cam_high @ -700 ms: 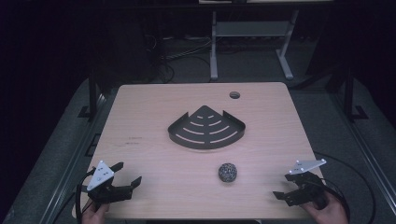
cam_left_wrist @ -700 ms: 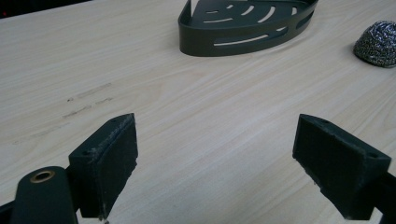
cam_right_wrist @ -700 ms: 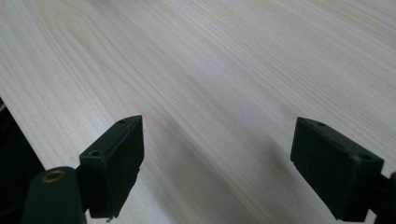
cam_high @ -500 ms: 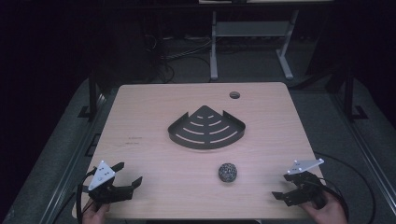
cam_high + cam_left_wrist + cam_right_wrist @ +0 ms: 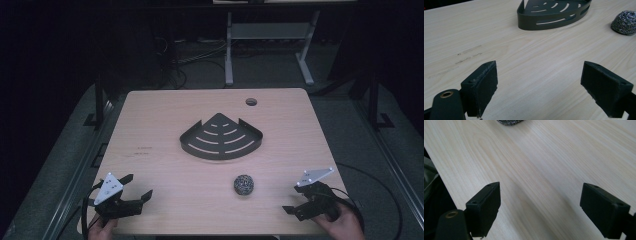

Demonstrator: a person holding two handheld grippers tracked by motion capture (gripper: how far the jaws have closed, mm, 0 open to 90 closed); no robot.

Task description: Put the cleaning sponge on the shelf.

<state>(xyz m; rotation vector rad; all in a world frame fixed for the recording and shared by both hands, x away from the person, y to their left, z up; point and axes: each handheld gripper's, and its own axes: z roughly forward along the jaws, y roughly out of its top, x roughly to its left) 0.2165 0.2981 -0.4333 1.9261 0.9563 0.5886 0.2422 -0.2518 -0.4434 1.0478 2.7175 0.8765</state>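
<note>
A dark metal corner basket (image 5: 220,145) with slotted floor lies in the middle of the wooden table (image 5: 160,130). A steel wool ball (image 5: 243,184) rests in front of it, toward the right. My left gripper (image 5: 136,186) sits open at the front left corner, pointing toward the table's middle, with nothing between its pads. In the left gripper view the left gripper (image 5: 544,85) faces the basket (image 5: 554,15) and the ball (image 5: 626,22) far ahead. My right gripper (image 5: 296,200) is open at the front right, right of the ball. The right gripper (image 5: 540,206) has bare wood between its jaws, the ball (image 5: 510,122) at the top edge.
A round cable hole (image 5: 251,101) sits near the table's far edge. The front table edge (image 5: 439,170) runs close to the right gripper's left jaw. Behind the table stand a white frame (image 5: 270,35) and loose cables (image 5: 195,55) on the dark floor.
The right gripper has slid a little to the left along the front edge, toward the steel wool ball. The left gripper has stayed in place.
</note>
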